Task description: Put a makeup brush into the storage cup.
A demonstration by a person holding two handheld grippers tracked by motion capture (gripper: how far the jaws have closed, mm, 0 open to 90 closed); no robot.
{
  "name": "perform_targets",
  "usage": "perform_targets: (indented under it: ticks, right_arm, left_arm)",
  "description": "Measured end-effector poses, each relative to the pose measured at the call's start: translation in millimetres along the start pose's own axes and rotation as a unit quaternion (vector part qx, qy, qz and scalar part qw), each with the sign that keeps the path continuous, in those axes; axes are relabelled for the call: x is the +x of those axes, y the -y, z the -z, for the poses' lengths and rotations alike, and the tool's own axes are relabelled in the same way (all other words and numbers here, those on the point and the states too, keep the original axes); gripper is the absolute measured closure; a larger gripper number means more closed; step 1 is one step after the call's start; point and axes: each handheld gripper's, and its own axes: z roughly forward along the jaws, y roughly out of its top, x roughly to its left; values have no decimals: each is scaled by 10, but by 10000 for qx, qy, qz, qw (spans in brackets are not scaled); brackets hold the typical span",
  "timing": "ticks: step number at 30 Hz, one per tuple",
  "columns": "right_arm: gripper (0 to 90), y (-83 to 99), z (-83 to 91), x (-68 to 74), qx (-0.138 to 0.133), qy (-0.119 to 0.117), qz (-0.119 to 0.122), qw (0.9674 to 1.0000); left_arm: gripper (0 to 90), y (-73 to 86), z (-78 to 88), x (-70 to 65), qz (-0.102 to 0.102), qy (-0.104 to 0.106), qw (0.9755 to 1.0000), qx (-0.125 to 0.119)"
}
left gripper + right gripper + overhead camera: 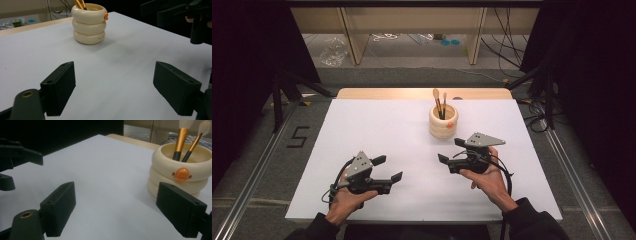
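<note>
A cream holder [443,122] made of three stacked rings stands upright at the back middle of the white table [377,125]. Two makeup brushes [439,102] with orange and black handles stand in it, bristles up. My left gripper [388,168] hovers open at the front left, pointing right, nothing between its jaws. My right gripper [452,150] is open too, just in front of the holder, pointing left. The left gripper view has the holder [88,23] far ahead of the open gripper [116,87]. In the right gripper view the holder [162,157] stands behind the right jaw of the gripper [117,207].
The table's wooden strip [412,93] runs along the back edge. Black stand legs [279,95] and metal floor rails [247,185] flank the table. A "5" mark [298,136] lies on the floor at left. Cables [507,45] trail on the floor behind.
</note>
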Motion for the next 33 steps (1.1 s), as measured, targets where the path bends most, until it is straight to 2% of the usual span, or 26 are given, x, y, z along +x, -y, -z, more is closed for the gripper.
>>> perform_targets:
  ticks: [9,16,20,24,33]
  right_arm:
    - [169,30,50,50,75,5,33,10000]
    - [169,66,68,84,99,-104,-2,9999]
    - [168,85,93,99,75,-53,11,10000]
    - [168,107,114,106,106,-138,-39,9998]
    - [164,167,146,148,124,-127,-61,9998]
  left_arm:
    - [178,8,24,2,6,-26,10000,-13]
    - [179,8,24,5,-42,-23,10000,-2]
    - [179,10,22,-2,3,-25,10000,-5]
    - [178,10,23,-3,6,-17,10000,-3]
    - [179,7,25,0,95,26,9999,-20]
